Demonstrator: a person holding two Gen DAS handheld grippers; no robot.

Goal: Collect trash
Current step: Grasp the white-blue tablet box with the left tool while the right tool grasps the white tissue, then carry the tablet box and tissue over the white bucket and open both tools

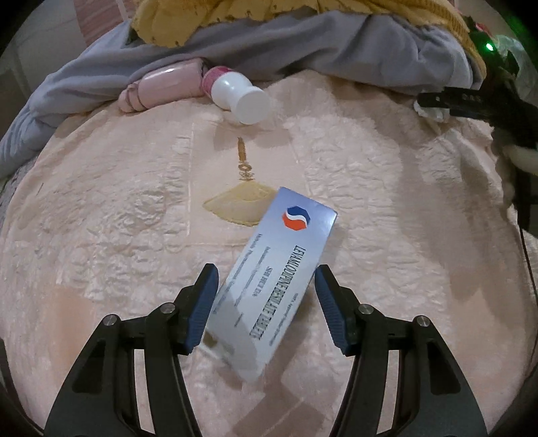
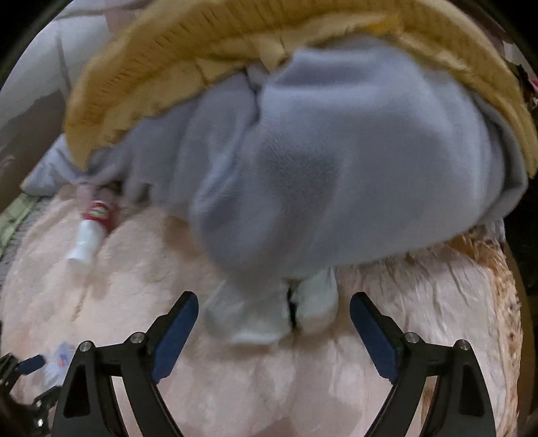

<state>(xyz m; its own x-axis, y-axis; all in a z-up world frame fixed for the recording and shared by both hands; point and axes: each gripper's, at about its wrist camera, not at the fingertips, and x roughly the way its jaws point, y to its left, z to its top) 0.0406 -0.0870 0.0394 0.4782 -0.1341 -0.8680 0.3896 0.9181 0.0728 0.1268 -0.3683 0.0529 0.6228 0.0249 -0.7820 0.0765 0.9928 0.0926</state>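
A silver-white medicine box with a red and blue logo lies tilted between the fingers of my left gripper; both blue pads rest against its long edges. The box's near end is blurred. In the right wrist view my right gripper stands wide open over crumpled white tissue. The tissue pokes out from under a grey fleece, and the pads do not touch it. A white bottle with a pink-red label lies on its side farther back, also visible as the bottle at the left.
A pink quilted bedcover spreads under everything. The grey fleece and a yellow knit are heaped along the back. A pink pouch lies beside the bottle. The right gripper shows at the right edge.
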